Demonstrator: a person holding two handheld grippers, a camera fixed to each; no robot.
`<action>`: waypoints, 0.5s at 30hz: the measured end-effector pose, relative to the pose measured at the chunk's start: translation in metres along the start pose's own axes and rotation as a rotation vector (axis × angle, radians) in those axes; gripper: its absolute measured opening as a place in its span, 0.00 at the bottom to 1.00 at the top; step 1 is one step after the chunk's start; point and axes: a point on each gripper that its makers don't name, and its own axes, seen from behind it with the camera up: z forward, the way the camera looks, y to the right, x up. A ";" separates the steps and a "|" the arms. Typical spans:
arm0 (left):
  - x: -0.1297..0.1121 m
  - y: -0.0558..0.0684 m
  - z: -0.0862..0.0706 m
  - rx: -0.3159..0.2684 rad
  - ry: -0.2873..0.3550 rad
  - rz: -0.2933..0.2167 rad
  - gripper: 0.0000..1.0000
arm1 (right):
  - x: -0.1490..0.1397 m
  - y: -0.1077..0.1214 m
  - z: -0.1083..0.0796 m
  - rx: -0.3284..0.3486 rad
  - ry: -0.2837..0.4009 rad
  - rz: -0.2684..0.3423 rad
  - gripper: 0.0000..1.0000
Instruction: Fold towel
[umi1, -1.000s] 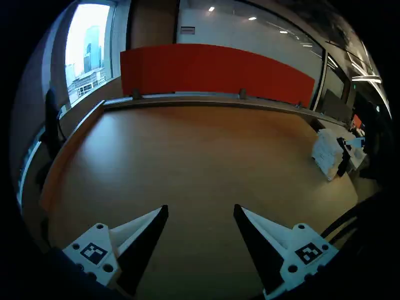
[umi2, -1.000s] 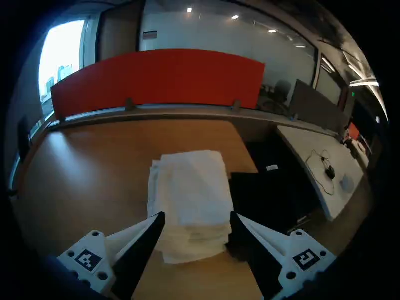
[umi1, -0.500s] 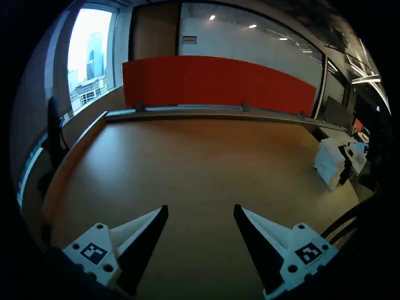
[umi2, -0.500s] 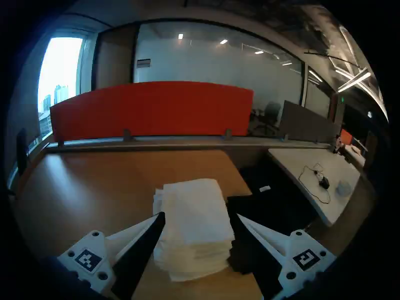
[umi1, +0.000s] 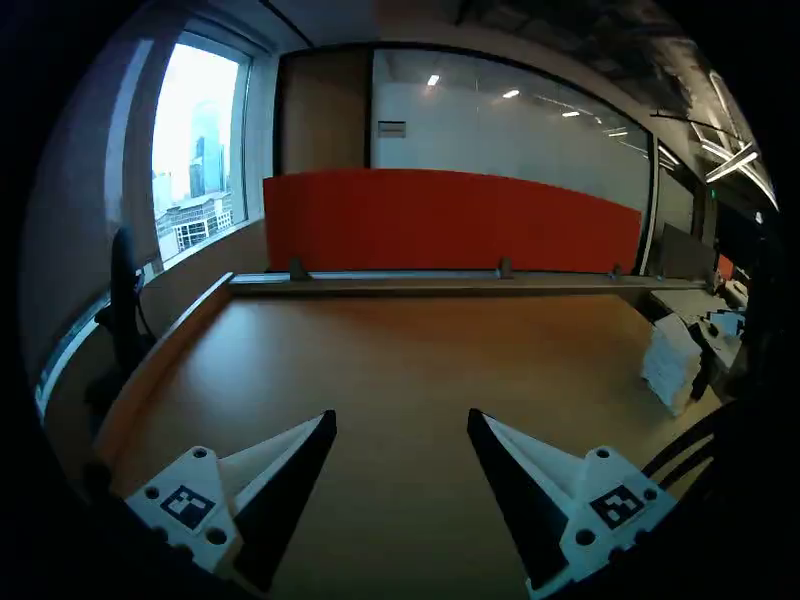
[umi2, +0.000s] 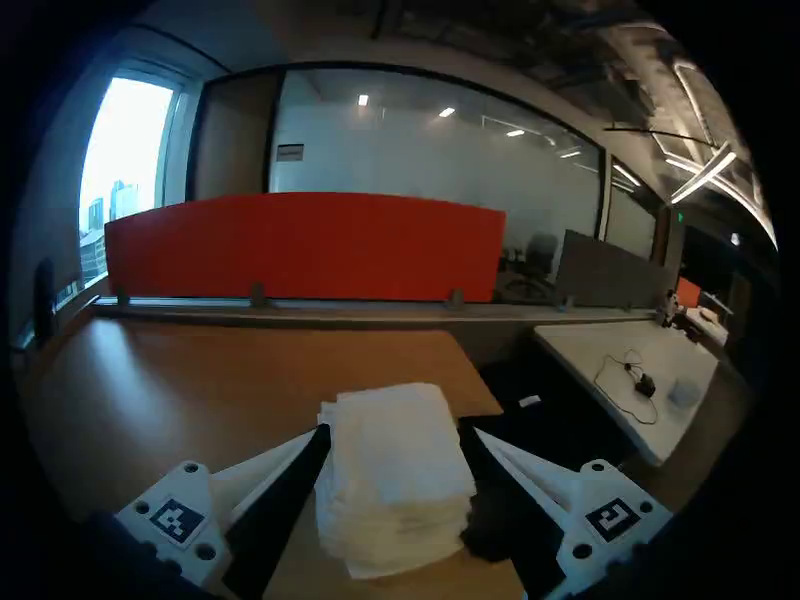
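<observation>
A stack of folded white towels (umi2: 395, 470) lies near the right end of the wooden table (umi2: 200, 390), straight ahead of my right gripper (umi2: 392, 432). That gripper is open; its two fingers flank the stack's near end and I cannot tell if they touch it. In the left gripper view the same stack (umi1: 672, 362) sits far to the right, at the table's edge. My left gripper (umi1: 400, 418) hovers open over bare wood (umi1: 400, 370) with nothing between its fingers.
A red partition (umi1: 450, 220) runs along the table's far edge, with a rail (umi1: 430, 284) below it. A window (umi1: 195, 170) is at the left. Beyond the table's right end stands a white desk (umi2: 640, 375) with a cable on it.
Both views have tilted upward, showing more wall and ceiling. The towel stack now sits lower and closer between my right gripper's fingers. Both grippers stay open.
</observation>
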 end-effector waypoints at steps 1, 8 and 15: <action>0.005 -0.002 0.000 0.009 0.016 -0.003 0.97 | -0.001 0.000 0.000 -0.004 -0.001 -0.002 1.00; 0.037 -0.012 0.003 0.038 0.122 -0.014 0.97 | 0.006 -0.006 -0.003 -0.010 0.032 -0.016 1.00; 0.055 -0.020 0.008 0.054 0.175 -0.027 0.97 | 0.034 -0.026 -0.010 0.028 0.109 -0.009 1.00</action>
